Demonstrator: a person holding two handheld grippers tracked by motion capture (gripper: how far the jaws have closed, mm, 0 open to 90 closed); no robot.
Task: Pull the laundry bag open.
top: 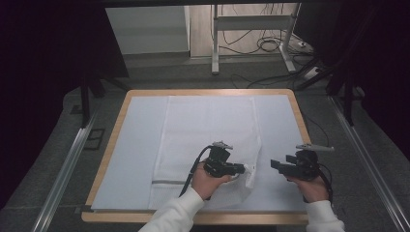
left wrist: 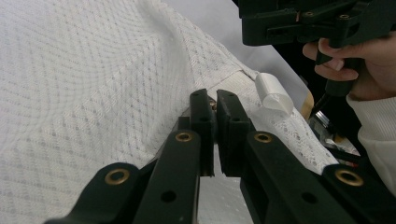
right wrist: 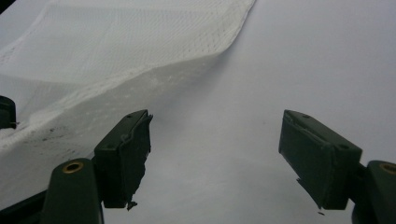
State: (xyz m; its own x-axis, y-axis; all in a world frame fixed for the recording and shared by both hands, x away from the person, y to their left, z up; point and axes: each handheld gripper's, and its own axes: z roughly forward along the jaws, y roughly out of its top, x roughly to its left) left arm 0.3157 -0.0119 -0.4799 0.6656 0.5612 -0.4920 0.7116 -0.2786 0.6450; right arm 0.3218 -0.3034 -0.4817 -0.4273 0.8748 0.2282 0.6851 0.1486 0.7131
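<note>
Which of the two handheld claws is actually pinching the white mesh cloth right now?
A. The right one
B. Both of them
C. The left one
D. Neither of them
C: the left claw has its jaws shut on the edge of the white mesh cloth and lifts it off the table, while the right claw hangs wide open over the bare white table cover, apart from the cloth.

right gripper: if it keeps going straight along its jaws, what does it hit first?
Probably the lifted edge of the mesh cloth, held up by the left gripper. The right gripper is open, pointing toward it over bare white sheet. Depth is unclear; it might pass under that edge.
</note>
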